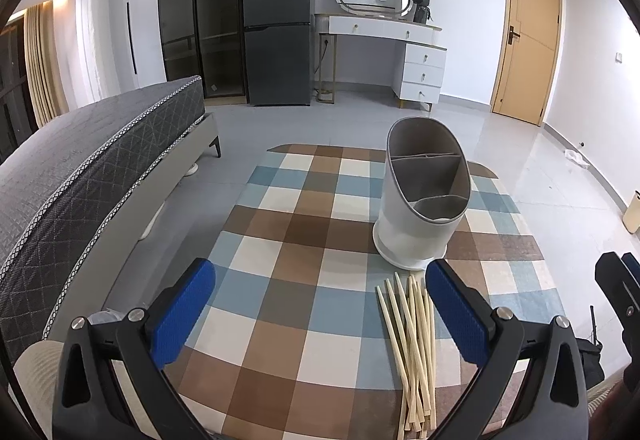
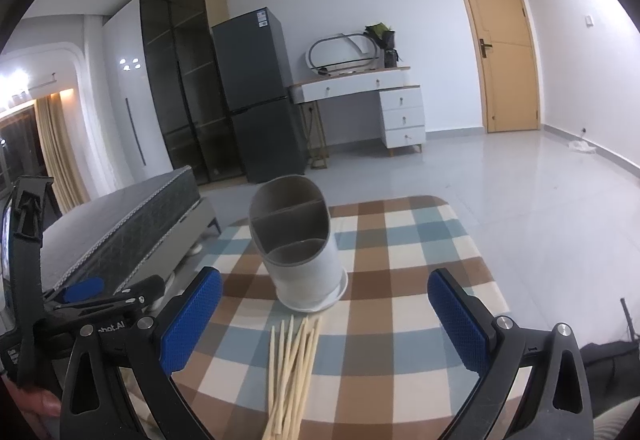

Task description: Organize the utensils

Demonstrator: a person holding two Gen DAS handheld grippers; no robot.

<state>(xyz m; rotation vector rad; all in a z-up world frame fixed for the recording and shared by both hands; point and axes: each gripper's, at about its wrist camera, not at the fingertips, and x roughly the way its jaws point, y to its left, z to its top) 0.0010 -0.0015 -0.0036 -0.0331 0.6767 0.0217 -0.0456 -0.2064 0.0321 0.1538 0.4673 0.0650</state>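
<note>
- Lying loose on the checked cloth [image 1: 304, 224] is a bundle of pale chopsticks [image 1: 412, 352], fanned out at the far ends and crossing one another nearer the camera; in the right wrist view the same chopsticks [image 2: 292, 368] run up the middle of the frame.
- Just beyond their tips stands a white holder [image 1: 422, 196] with a grey lining, split inside into compartments, all of which look empty from here. Its slanted rim is high at the back and low at the front.
- The chopstick tips stop just short of the holder's base [image 2: 312, 300]; I cannot tell whether any of them touch it.
- The left gripper [image 1: 320, 314] hangs over the cloth with its blue pads spread wide and nothing between them. The chopsticks lie just inside its right finger.
- The right gripper [image 2: 326, 316] is likewise spread wide and empty, with the chopsticks on the cloth between its two fingers and the holder straight ahead.
- Each gripper shows at the edge of the other's view.
- Behind the cloth are a grey bed [image 1: 100, 160], a dark fridge [image 1: 278, 24], a white dressing table [image 1: 400, 52] and a wooden door [image 1: 528, 32].
</note>
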